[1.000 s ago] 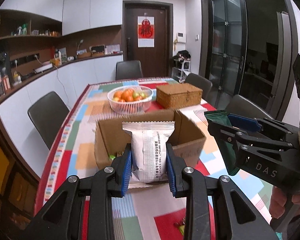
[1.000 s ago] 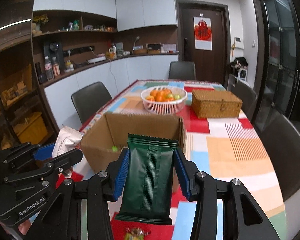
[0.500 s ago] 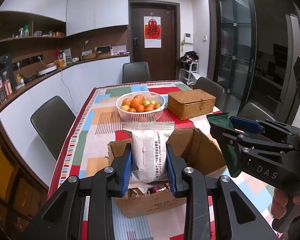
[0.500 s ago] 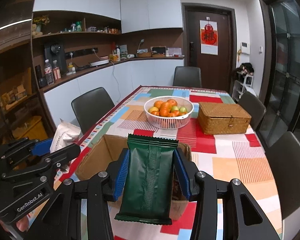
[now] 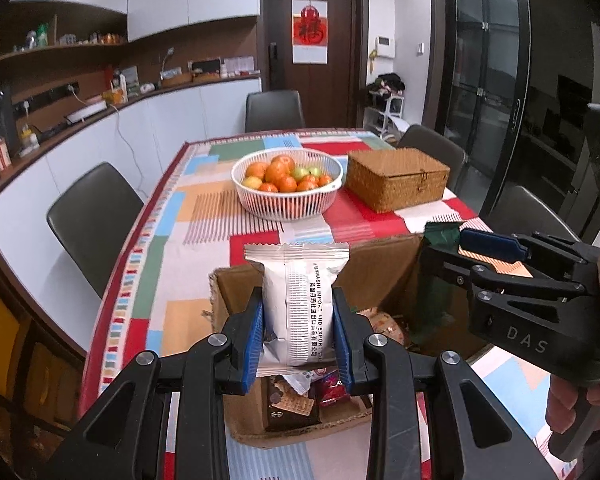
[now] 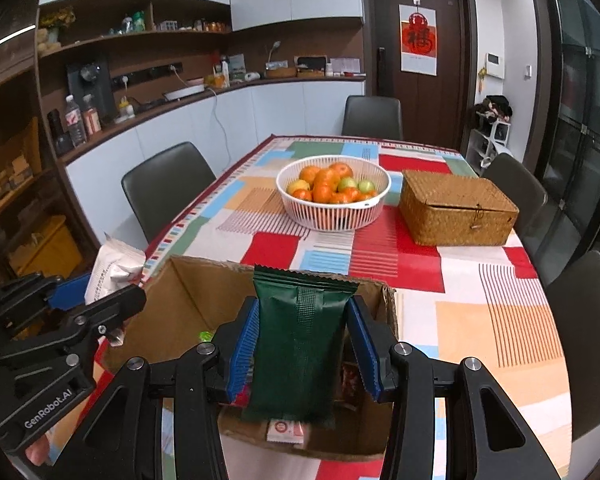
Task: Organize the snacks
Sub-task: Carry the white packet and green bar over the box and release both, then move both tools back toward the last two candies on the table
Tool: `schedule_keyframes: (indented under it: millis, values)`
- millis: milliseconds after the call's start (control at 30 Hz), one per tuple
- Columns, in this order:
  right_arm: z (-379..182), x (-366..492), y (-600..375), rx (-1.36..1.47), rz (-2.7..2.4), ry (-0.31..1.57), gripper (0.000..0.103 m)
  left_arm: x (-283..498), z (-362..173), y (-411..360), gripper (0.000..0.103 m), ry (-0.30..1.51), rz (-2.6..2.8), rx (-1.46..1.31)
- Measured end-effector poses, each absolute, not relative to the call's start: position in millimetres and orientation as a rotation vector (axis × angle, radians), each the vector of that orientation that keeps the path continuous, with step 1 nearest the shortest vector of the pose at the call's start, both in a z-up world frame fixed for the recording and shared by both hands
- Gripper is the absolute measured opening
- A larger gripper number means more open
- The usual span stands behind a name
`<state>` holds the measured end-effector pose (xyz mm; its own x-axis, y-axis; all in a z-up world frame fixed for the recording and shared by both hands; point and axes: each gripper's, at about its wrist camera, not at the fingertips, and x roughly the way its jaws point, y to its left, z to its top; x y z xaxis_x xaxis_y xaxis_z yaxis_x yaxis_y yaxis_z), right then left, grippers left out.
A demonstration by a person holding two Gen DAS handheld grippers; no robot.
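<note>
My left gripper is shut on a white snack packet, held upright over the open cardboard box. In the right wrist view that packet pokes out at the left above the left gripper's fingers. My right gripper is shut on a dark green snack packet, also upright above the box. From the left wrist view the green packet and the right gripper's blue pads show at the right. Several wrapped snacks lie inside the box.
A white basket of oranges and green fruit and a lidded wicker box stand farther back on the patchwork tablecloth. Dark chairs line the table's sides. A hand holds the right gripper's handle.
Both grippers have moved forward with their packets, from in front of the box to above its open top. The snacks inside have come into view. Neither grip has changed.
</note>
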<state>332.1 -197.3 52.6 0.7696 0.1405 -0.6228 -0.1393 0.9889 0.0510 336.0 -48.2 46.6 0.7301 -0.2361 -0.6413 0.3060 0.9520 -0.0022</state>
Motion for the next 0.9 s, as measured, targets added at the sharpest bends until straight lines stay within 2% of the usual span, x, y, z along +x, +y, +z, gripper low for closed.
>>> schedule_keyframes:
  millis: [100,167,200,233,300,633,900]
  values:
    - [49,339,-196,-0.007,0.145,0.686,0.046,345,37,-51,0.032,0.719,-0.293,0.121]
    - [47,340,-196,-0.007,0.15,0.693,0.046,342,34,-54,0.047,0.72,-0.26,0.15]
    - [46,340,-196,-0.008,0.149,0.695,0.046,339,35,-53,0.063,0.707,-0.248,0.158]
    - [46,339,-196,-0.011,0.146,0.696,0.048,334,36,-53,0.069,0.686,-0.234,0.166]
    - [47,333,-198,-0.021,0.128,0.689,0.063,319,39,-52,0.069,0.655,-0.228,0.185]
    - [61,257,-205,-0.057,0.119,0.57,0.063,255,57,-52,0.069,0.576,-0.315,0.194]
    - [50,204,-208,-0.079,0.146,0.578,0.063,204,42,-65,0.069,0.583,-0.389,0.24]
